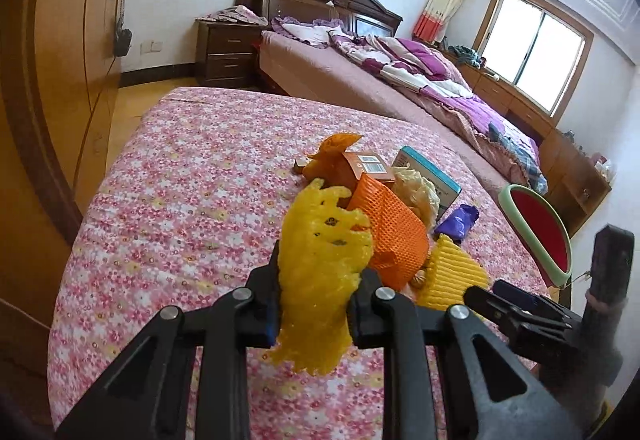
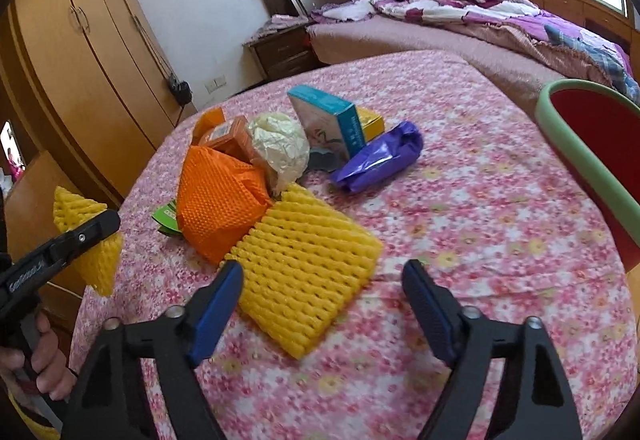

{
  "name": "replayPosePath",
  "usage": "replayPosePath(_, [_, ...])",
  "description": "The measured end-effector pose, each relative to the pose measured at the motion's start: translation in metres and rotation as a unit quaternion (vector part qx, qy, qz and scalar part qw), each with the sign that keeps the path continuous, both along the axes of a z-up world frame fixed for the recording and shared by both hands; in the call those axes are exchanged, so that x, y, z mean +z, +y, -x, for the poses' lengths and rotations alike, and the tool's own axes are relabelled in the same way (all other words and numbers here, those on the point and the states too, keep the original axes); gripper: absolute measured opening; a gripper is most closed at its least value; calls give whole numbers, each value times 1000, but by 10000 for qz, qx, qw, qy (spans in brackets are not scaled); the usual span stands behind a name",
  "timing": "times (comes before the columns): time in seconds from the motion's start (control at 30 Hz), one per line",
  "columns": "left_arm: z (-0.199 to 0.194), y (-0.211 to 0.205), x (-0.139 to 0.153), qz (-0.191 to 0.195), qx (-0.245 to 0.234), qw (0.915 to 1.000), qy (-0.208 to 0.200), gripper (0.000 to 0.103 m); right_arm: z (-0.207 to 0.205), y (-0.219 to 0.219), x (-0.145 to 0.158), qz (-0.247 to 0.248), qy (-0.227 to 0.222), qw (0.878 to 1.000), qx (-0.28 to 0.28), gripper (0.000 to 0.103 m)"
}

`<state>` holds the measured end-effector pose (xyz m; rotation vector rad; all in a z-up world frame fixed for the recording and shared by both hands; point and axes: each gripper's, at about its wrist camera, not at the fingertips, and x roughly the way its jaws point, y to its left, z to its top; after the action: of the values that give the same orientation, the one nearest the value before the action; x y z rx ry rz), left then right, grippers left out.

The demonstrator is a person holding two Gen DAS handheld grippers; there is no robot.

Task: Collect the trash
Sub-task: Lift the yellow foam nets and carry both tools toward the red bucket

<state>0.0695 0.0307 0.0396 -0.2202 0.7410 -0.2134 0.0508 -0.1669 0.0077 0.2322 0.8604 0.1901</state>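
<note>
The left gripper (image 1: pixel 318 280) is clamped on a yellow foam net (image 1: pixel 320 272), held clear above the floral cloth (image 1: pixel 180 180). In the left wrist view the net fills the lower middle of the frame, its long axis running up and down the picture: the ragged top points toward the upper middle and a loose tail hangs below the pads. In the right wrist view the same net (image 2: pixel 94 240) shows at the left edge, pinched in the left gripper (image 2: pixel 80 236), off the side of the cloth-covered surface.

The right gripper (image 2: pixel 322 304) stands wide, its blue pads (image 2: pixel 216 314) well apart, low in the frame over the cloth (image 2: pixel 480 220). Between and just beyond the pads lies a flat yellow net (image 2: pixel 304 264), its long axis slanting from the lower middle up toward the left. Its upper left corner touches an orange net (image 2: pixel 218 200), which stands crumpled in the left middle of the frame. Behind it, toward the upper middle, sit an orange box (image 2: pixel 228 136), a cream paper wad (image 2: pixel 280 148) and a teal box (image 2: pixel 328 120) standing on edge. A purple bag (image 2: pixel 380 156) lies just right of these, long axis tilted up to the right. A green scrap (image 2: pixel 166 218) pokes out left of the orange net; what it is I cannot quite tell.

A red bin with a green rim (image 2: pixel 560 144) takes the right edge.
</note>
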Motion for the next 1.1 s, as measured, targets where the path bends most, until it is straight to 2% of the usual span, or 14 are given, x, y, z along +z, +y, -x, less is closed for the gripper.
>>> replayPosePath(0.07, [-3, 2, -4, 29, -63, 10000, 1, 25, -4, 4, -3, 49, 107, 9999, -1, 70])
replayPosePath(0.17, [-8, 5, -6, 44, -28, 10000, -15, 25, -8, 12, -6, 280, 169, 9994, -145, 63])
replayPosePath(0.3, [-21, 12, -11, 264, -96, 9995, 132, 25, -12, 16, -6, 404, 258, 9986, -221, 53])
replayPosePath(0.43, [-28, 12, -16, 411, -233, 9986, 240, 25, -13, 16, -7, 278, 284, 9985, -376, 34])
replayPosePath(0.57, [-30, 7, -21, 444, -360, 9979, 295, 25, -11, 13, -7, 43, 267, 9989, -390, 22])
replayPosePath(0.73, [-28, 1, -23, 464, -440, 9973, 362, 25, 0, 13, 3, 25, 21, 9993, -372, 17])
replayPosePath(1.1, [-12, -6, -4, 522, -553, 9967, 291, 25, 26, -5, 40, -104, -549, 9970, -530, 16])
